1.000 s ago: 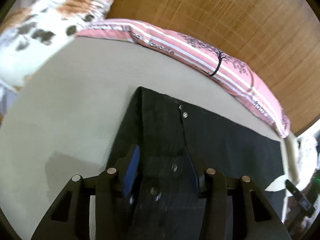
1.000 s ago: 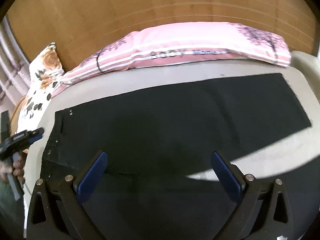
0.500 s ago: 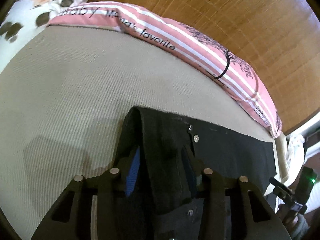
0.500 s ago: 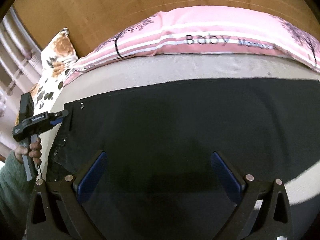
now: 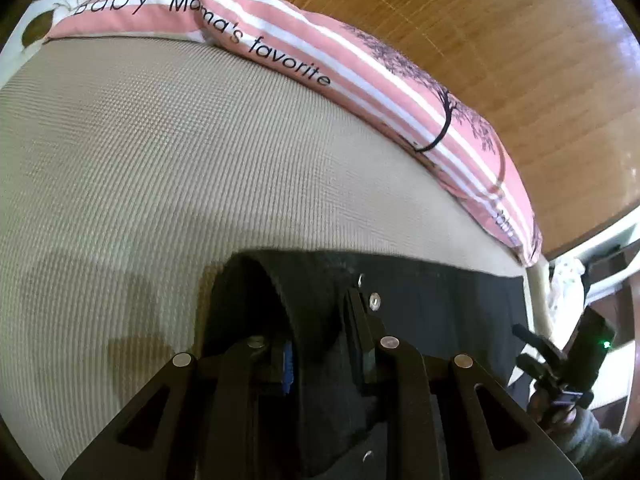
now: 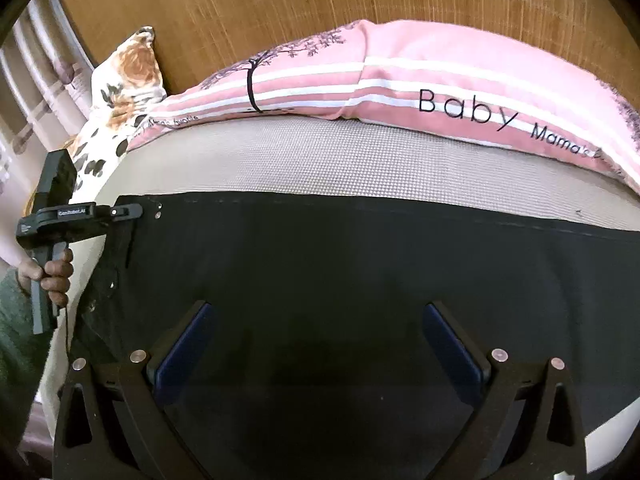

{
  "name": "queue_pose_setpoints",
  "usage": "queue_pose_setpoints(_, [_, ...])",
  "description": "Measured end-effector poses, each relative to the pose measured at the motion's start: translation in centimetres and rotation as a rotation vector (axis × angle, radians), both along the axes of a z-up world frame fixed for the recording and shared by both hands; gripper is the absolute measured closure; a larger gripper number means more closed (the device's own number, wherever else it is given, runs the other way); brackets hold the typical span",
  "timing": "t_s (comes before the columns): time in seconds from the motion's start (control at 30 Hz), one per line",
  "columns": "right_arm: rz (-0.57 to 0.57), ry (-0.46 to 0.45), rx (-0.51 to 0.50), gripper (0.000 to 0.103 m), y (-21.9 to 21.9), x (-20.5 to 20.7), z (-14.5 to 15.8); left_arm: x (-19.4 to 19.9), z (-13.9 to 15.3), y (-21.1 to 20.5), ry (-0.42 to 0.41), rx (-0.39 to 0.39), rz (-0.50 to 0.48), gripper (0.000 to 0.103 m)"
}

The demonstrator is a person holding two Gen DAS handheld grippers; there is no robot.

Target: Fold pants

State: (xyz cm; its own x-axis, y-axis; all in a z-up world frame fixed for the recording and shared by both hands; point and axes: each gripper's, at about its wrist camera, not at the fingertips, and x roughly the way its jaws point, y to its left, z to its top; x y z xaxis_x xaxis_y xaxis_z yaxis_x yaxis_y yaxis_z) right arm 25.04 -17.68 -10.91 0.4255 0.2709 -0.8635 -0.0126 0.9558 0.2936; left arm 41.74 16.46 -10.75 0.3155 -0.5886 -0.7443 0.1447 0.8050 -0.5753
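Black pants (image 6: 320, 248) lie flat across the beige bed sheet (image 6: 320, 160), waist end to the left. In the left wrist view the waistband corner (image 5: 312, 312) with its metal buttons is bunched up in a fold between my left gripper's (image 5: 320, 328) fingers, whose jaws are closing on it. The right wrist view shows that same left gripper (image 6: 124, 212) at the waist corner, held by a hand. My right gripper (image 6: 318, 312) hovers wide open, low over the middle of the pants, with only flat fabric beneath it.
A pink striped pillow (image 6: 440, 80) lies along the far edge of the bed against a wooden headboard (image 5: 480, 20). A floral pillow (image 6: 124, 76) sits at the left end. Bare sheet (image 5: 160, 180) stretches beyond the waistband.
The left jaws have narrowed onto the waistband, which now stands up in a fold between them. Both grippers have come lower and closer to the pants.
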Motion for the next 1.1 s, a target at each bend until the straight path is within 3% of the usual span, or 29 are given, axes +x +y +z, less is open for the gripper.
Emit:
queue_pose_setpoints(0.17, [-0.028,0.036,0.023,0.000,-0.6,0.9,-0.9,0.6,-0.1,-0.4,-0.016,0.016,0.026,0.081])
queue_pose_setpoints(0.27, [-0.023,0.014,-0.001,0.000,-1.1,1.0,-1.1,0.0,0.3,-1.2,-0.069,0.074,0.032,0.090])
queue_pose_setpoints(0.37, [0.020,0.027,-0.022,0.000,-1.8,1.5,-1.9,-0.8,1.3,-1.3,-0.112,0.070,0.050,0.093])
queue_pose_setpoints(0.47, [0.072,0.022,-0.053,0.001,-3.0,2.4,-2.1,-1.9,2.7,-1.2,-0.155,0.016,0.078,0.094])
queue_pose_setpoints(0.53, [0.108,0.011,-0.061,0.007,-4.0,3.3,-1.9,-2.7,3.9,-1.0,-0.186,-0.025,0.091,0.094])
queue_pose_setpoints(0.6, [0.150,0.015,-0.047,0.013,-5.0,4.4,-1.7,-3.7,4.9,-0.8,-0.215,-0.074,0.106,0.095])
queue_pose_setpoints(0.73, [0.214,0.042,-0.022,0.015,-6.5,7.0,-2.3,-5.0,6.4,-0.2,-0.250,-0.192,0.125,0.095])
queue_pose_setpoints(0.93, [0.369,0.091,0.032,0.031,-6.6,10.4,-3.4,-6.1,7.3,0.2,-0.277,-0.249,0.144,0.095])
queue_pose_setpoints(1.1, [0.598,0.134,0.111,0.032,-5.2,12.4,-3.4,-6.8,8.0,0.2,-0.303,-0.260,0.137,0.095])
